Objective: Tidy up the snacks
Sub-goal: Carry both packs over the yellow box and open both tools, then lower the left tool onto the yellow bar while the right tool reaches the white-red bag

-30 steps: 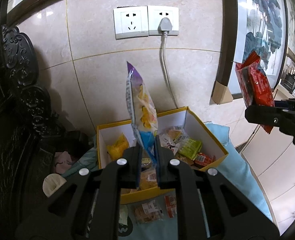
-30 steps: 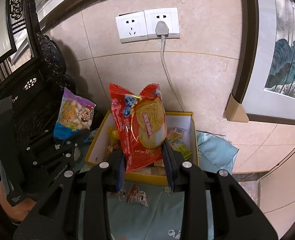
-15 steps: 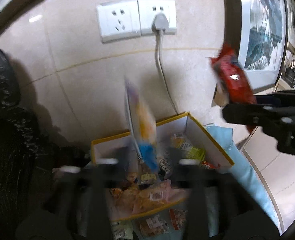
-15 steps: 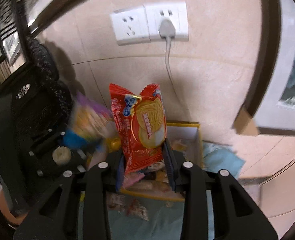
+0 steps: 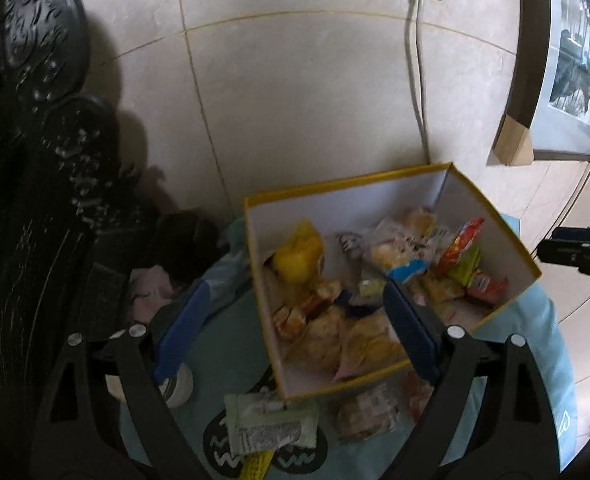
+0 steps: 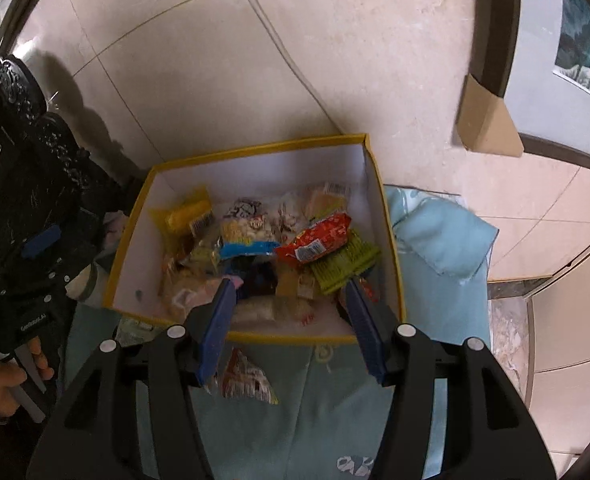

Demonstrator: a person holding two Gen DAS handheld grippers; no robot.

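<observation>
Both my grippers sit over the yellow-edged snack box (image 6: 391, 240), pointing down into it. L gripper (image 5: 295, 312): jaws spread wide, have just been opening, nothing between the blue pads (image 5: 183, 328); one pad hangs outside the box's left wall, the other over the box interior. R gripper (image 6: 291, 304): jaws apart, also just been opening, nothing pinched; pads (image 6: 219, 320) hover above the near wall of the box w/ loose snacks below them.

The blue-and-purple puff bag (image 6: 247, 236) lies in the box mid-pile, blue end toward me; in the L wrist view I see it at centre-right (image 5: 399, 256). The red biscuit pack (image 6: 319, 238) lies just right of it, touching, resting partly on a green packet (image 6: 343, 260). A yellow pack (image 6: 187, 216) sits toward the box's left wall. Rest of the box holds a jumble of small wrapped snacks, too blurred to name.

Outside the box, on the light-blue cloth (image 6: 443, 240): a red-and-white triangular packet (image 6: 243, 380) just in front of the near wall, under my R gripper; in the L view a pale green packet (image 5: 271, 424) and a clear wrapped biscuit (image 5: 367, 412) near the box's front corner.

Box stands against the tiled wall, white cable (image 5: 415, 80) dropping behind it. Dark carved furniture (image 5: 35, 160) to the left.
</observation>
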